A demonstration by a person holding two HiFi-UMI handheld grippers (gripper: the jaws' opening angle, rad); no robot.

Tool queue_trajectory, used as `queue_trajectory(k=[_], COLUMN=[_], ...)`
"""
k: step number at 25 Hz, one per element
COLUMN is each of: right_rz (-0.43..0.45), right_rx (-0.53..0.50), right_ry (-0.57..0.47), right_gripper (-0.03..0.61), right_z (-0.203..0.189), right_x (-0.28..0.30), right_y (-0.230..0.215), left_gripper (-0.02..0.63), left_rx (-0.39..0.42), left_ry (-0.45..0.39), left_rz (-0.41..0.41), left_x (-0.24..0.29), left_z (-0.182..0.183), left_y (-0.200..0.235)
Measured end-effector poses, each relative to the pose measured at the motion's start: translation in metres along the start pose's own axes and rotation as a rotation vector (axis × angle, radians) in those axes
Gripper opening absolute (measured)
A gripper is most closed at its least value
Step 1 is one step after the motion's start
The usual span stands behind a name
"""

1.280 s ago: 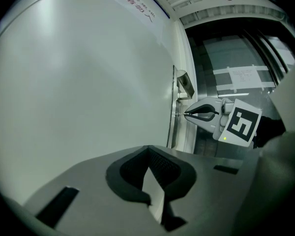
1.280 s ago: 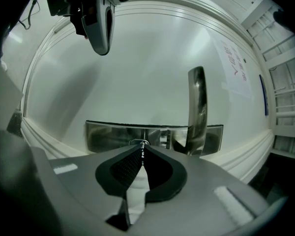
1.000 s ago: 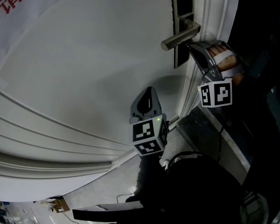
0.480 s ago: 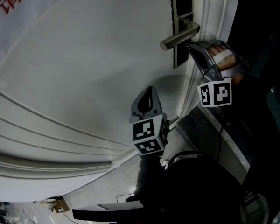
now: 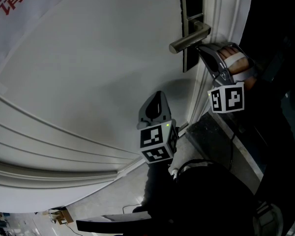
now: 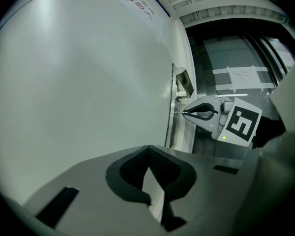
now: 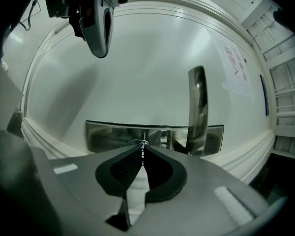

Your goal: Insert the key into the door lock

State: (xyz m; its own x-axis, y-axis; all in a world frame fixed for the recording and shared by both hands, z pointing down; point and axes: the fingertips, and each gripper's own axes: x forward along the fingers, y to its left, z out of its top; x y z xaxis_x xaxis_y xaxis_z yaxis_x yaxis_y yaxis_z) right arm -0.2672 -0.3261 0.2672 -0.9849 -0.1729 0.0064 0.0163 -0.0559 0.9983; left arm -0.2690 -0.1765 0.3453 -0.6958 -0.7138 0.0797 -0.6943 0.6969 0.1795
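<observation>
My right gripper [image 7: 141, 147] is shut on a thin toothed key [image 7: 142, 153]. The key's tip is at the round keyhole [image 7: 139, 142] in the metal lock plate [image 7: 108, 134]; how deep it sits is hidden. The lever handle [image 7: 197, 107] stands just right of it. In the head view, the right gripper [image 5: 200, 48] is against the door's edge just below the handle [image 5: 189, 38]. My left gripper [image 5: 158, 95] hangs lower, before the bare door panel [image 5: 88, 73], jaws shut and holding nothing. From the left gripper view, the right gripper [image 6: 202, 113] points at the plate.
The white door frame [image 5: 226, 14] runs beside the lock, with a dark doorway beyond it. A white sheet with red characters [image 5: 10, 4] hangs on the door at upper left. A hand [image 5: 234, 59] holds the right gripper. Moulded ridges [image 5: 49, 146] cross the door's lower part.
</observation>
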Motion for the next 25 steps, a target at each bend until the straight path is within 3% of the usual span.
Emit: queue_trajectory(k=[25], right_rz=[0.003], right_rx=[-0.005], right_ry=[0.0], right_gripper=[0.012], right_z=[-0.0001], right_x=[0.0014], right_y=[-0.0002], left_gripper=[0.002], left_rx=[0.001], left_ry=[0.0], left_rz=[-0.007], left_x=[0.0025], left_z=[0.0003], left_y=[0.0002])
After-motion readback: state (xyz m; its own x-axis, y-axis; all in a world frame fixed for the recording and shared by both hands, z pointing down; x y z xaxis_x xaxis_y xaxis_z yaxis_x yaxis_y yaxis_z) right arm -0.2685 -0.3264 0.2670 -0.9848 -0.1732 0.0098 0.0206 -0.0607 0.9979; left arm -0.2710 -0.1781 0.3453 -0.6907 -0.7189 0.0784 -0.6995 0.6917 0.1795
